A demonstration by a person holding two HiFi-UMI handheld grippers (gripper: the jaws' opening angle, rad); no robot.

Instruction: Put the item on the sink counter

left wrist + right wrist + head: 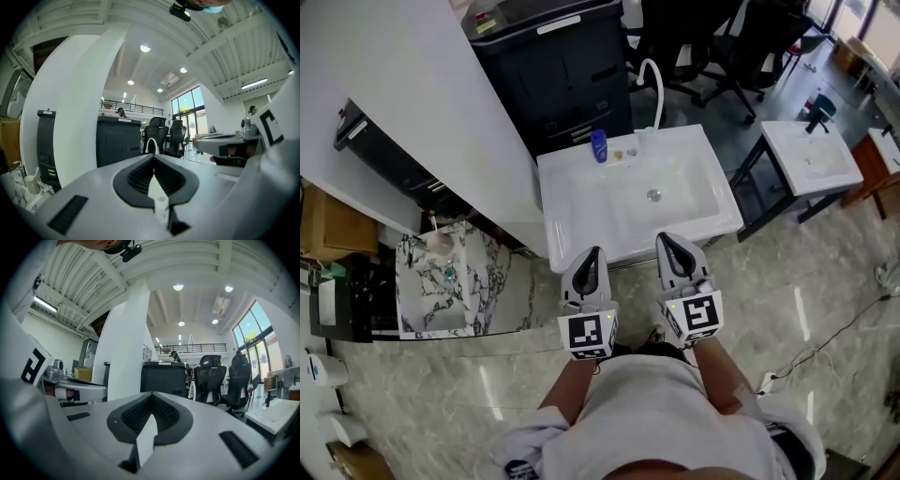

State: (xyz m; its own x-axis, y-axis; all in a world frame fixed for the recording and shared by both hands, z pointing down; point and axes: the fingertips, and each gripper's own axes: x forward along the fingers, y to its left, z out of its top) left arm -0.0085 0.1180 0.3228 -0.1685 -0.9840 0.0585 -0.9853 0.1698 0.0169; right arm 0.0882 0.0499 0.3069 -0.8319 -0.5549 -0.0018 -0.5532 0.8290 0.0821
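Glossy white rectangular sink [572, 202]; small blue cylindrical container [599, 145] on its rim.

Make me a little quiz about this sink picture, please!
1. True or false: the blue container stands at the back of the white sink, left of the tap.
2. Pick one. The left gripper has its jaws: A) wide open, B) shut with nothing between them, C) shut on a sponge.
3. One word: what colour is the cabinet behind the sink?

Key: 1 true; 2 B; 3 black.
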